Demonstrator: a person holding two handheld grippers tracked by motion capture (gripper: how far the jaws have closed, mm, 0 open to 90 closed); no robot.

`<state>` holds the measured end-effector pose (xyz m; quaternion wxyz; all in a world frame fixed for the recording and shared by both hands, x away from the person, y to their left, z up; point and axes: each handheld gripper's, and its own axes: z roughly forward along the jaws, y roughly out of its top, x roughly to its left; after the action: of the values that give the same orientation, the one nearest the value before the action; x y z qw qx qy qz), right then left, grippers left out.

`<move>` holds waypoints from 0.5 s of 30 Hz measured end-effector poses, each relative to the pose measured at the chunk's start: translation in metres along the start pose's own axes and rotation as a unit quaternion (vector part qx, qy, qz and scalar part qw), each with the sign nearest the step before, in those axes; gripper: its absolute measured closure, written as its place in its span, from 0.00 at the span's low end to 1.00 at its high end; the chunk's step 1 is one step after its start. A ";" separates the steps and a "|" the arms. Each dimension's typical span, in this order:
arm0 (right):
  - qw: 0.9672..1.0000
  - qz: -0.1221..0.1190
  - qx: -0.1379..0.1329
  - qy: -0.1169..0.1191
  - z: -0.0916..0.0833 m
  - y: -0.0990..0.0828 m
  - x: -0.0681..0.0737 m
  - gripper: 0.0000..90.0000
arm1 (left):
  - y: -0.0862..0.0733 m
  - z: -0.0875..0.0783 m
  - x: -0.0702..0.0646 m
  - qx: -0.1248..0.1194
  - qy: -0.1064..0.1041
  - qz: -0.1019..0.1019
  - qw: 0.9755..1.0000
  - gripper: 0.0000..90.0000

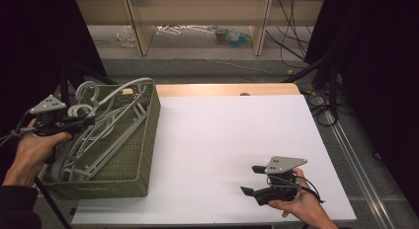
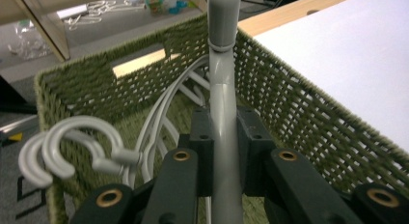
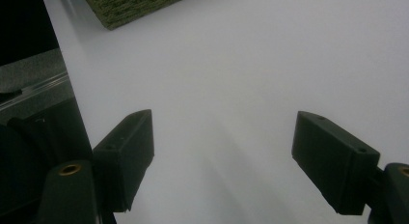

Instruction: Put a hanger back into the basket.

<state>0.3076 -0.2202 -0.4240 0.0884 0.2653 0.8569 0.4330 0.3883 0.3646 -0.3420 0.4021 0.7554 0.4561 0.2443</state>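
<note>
Nearest the bottom edge of the high view, the person's right hand point(image 1: 301, 204) rests low on the white table point(image 1: 237, 140), well to the right of the green woven basket point(image 1: 143, 155). It holds the right gripper point(image 1: 254, 180) level with the jaws pointing left toward the basket; in the right gripper view those jaws stand wide apart over bare white surface with nothing between them, and a corner of the basket shows at the top.

At the basket's left side, the left hand point(image 1: 34, 150) is raised above the rim, wrist angled up, and holds the left gripper point(image 1: 89, 121) pointing right over the basket. In the left gripper view its jaws are clamped together on the grey hook point(image 2: 223, 113) of a hanger. Other grey hangers point(image 1: 108, 135) lie stacked inside the basket, their hooks point(image 2: 72, 149) curling over its left rim.
</note>
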 end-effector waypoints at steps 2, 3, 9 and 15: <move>1.000 0.000 0.000 0.001 0.000 0.000 0.000 0.26 | -0.004 0.001 0.002 0.007 0.000 -0.003 1.000 0.88; 1.000 0.000 0.000 0.001 0.000 0.000 0.000 0.26 | -0.006 0.001 0.003 0.013 0.000 -0.003 1.000 0.88; 1.000 0.000 0.000 0.000 0.000 0.000 0.000 0.27 | -0.014 0.010 0.007 0.056 -0.005 0.010 0.998 0.87; 1.000 -0.001 0.000 0.000 0.000 0.000 0.000 0.27 | -0.020 0.023 0.000 0.053 -0.016 -0.012 0.998 0.87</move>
<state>0.3078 -0.2206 -0.4242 0.0888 0.2648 0.8571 0.4329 0.3954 0.3607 -0.3720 0.3711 0.7741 0.4710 0.2031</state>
